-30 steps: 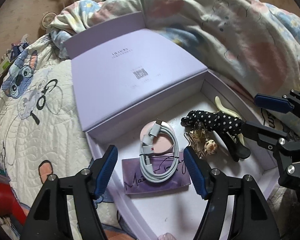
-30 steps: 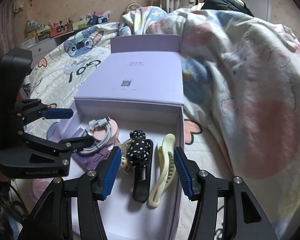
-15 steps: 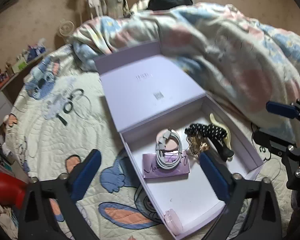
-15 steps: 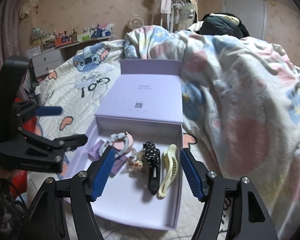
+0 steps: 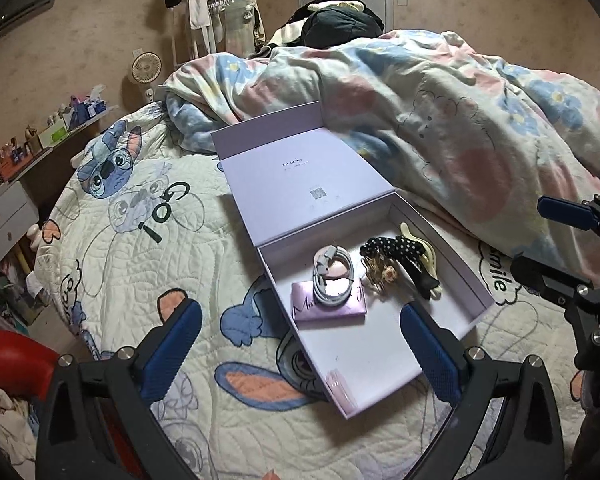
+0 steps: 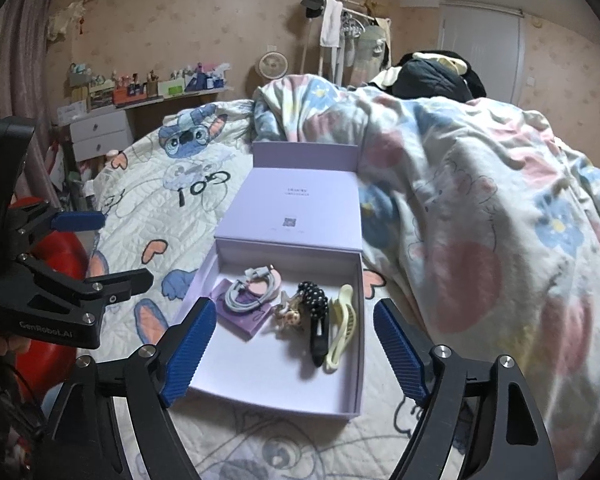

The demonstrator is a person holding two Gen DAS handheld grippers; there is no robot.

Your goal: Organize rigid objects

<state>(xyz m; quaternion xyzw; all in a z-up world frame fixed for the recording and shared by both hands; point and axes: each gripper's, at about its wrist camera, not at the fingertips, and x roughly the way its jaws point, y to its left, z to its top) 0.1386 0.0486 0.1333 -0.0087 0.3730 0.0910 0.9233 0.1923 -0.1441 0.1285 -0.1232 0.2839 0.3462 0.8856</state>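
Note:
An open lilac box [image 5: 476,288] [image 6: 358,364] lies on the bed with its lid [image 5: 300,184] [image 6: 296,208] folded back. Inside lie a coiled white cable [image 5: 334,276] [image 6: 252,284] on a purple card [image 5: 328,310] [image 6: 240,314], a polka-dot black hair clip [image 5: 396,250] [image 6: 316,320], a cream claw clip [image 5: 424,254] [image 6: 342,332] and a small gold trinket [image 5: 382,274] [image 6: 288,314]. My left gripper [image 5: 300,348] [image 6: 112,248] is open and empty, raised near the box's near-left side. My right gripper [image 6: 292,352] [image 5: 540,236] is open and empty above the box's front edge.
A rumpled floral duvet [image 5: 440,120] [image 6: 480,220] lies heaped to the right of the box. The cartoon quilt [image 5: 132,240] [image 6: 172,192] stretches to the left. A small pink item [image 5: 340,390] lies in the box's near corner. A white dresser [image 6: 100,132] stands beyond the bed.
Both grippers have pulled back and up from the box, so it looks smaller and more of the room shows. Both sets of jaws have opened wider. The box contents have not moved.

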